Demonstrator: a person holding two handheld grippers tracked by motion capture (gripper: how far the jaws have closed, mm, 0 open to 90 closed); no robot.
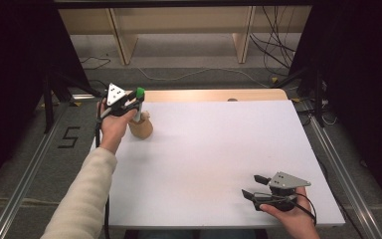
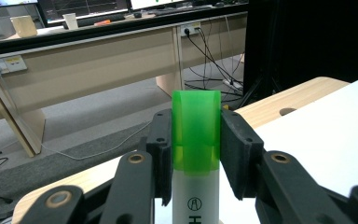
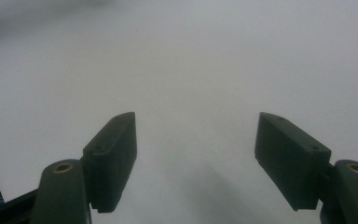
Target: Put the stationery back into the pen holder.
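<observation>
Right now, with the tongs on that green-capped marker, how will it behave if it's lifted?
The marker looks like rigid plastic, so it probably stays stiff. The left tongs clamp its smooth cap, so it might slip or the cap pull off. Round-bodied, it would likely roll if laid down.

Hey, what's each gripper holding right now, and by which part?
The left gripper clamps the marker by its green cap. The right gripper is open, holding nothing.

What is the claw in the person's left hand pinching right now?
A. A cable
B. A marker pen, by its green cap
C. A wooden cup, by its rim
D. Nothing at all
B: in the left gripper view the left claw has both black jaws pressed against the green cap of a white marker pen, which stands upright above the wooden cup.
</observation>
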